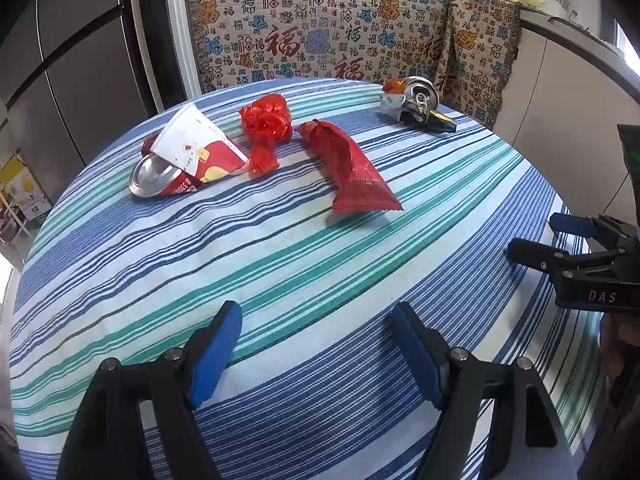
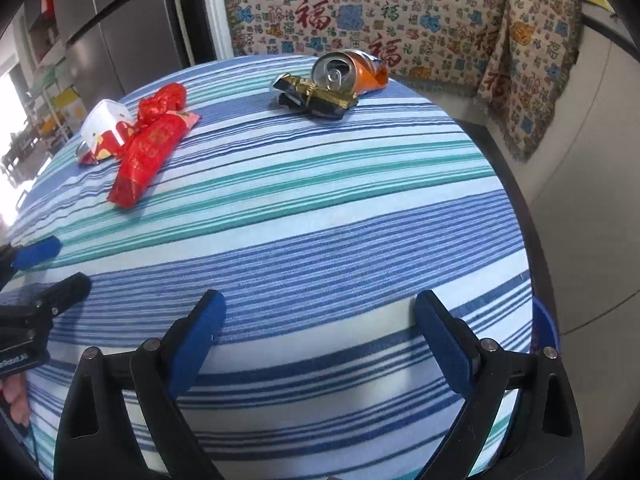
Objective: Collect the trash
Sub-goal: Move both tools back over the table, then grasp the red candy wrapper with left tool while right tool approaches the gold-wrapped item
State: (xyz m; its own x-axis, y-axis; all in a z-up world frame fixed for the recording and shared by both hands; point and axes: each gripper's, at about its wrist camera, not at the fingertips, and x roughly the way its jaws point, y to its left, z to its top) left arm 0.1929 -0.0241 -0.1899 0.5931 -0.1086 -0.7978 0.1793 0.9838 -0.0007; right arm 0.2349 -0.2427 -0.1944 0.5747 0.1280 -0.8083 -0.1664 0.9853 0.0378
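Trash lies on a striped tablecloth. At the far left are a crushed red can under a white-and-red paper cup, a crumpled red plastic bag and a long red snack wrapper. At the far right an orange crushed can lies against a black-and-gold wrapper. My left gripper is open and empty over the near cloth. My right gripper is open and empty near the table's front right; the orange can and red wrapper lie far ahead of it.
A patterned blanket covers furniture behind the table. A grey fridge stands at the back left, a white counter at the right. A blue rim shows below the table's right edge.
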